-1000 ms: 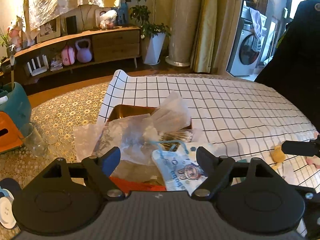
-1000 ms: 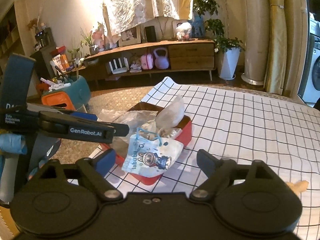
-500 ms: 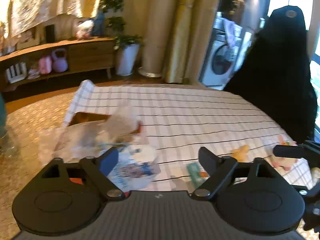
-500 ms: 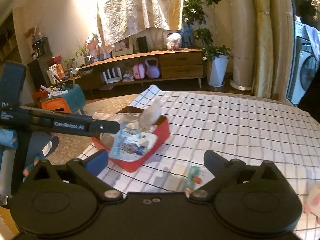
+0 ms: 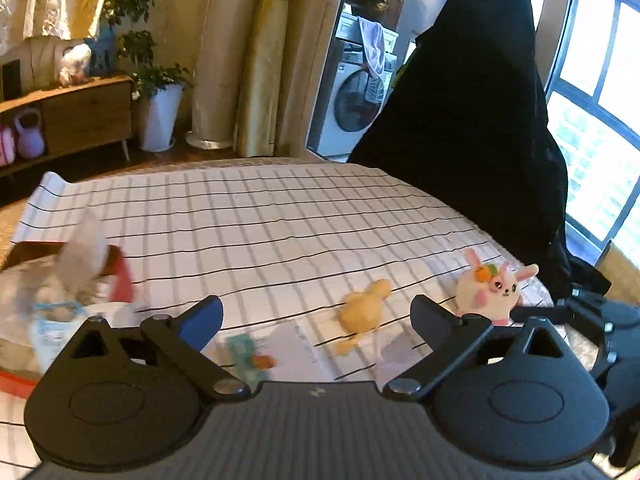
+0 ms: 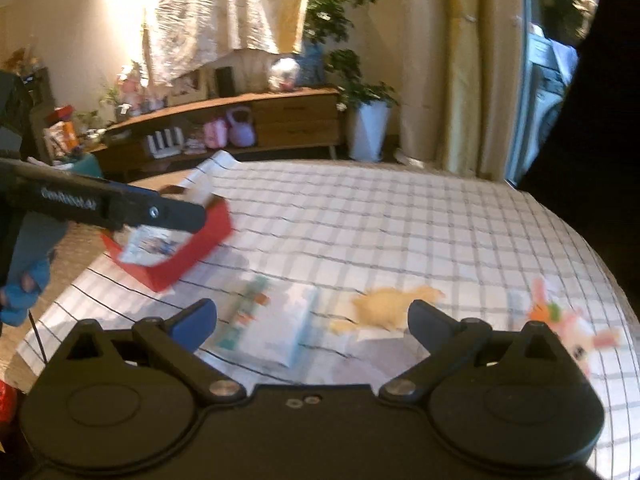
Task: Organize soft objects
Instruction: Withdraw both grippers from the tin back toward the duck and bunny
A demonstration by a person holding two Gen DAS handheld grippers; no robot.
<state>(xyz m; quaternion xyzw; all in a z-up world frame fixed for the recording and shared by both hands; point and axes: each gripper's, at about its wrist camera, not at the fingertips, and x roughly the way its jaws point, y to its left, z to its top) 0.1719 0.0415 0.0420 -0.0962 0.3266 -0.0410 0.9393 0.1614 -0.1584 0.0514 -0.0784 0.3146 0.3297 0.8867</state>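
Note:
My left gripper hangs over the checked cloth, its jaws opening with nothing between them. Just beyond it lie a white tissue pack and a yellow duck plush. A pink and white bunny plush sits further right. My right gripper is open and empty above the same tissue pack and the duck, with the bunny at its right. The red box, stuffed with plastic bags and a blue-white pouch, stands at the left.
A black covered chair stands behind the table's far right edge. The left gripper's finger reaches across the red box in the right wrist view. A wooden sideboard and a potted plant stand against the far wall.
Both views have swung right, away from the red box toward the tissue pack, duck and bunny. Both grippers' jaws have widened, and the pouch stays on the box.

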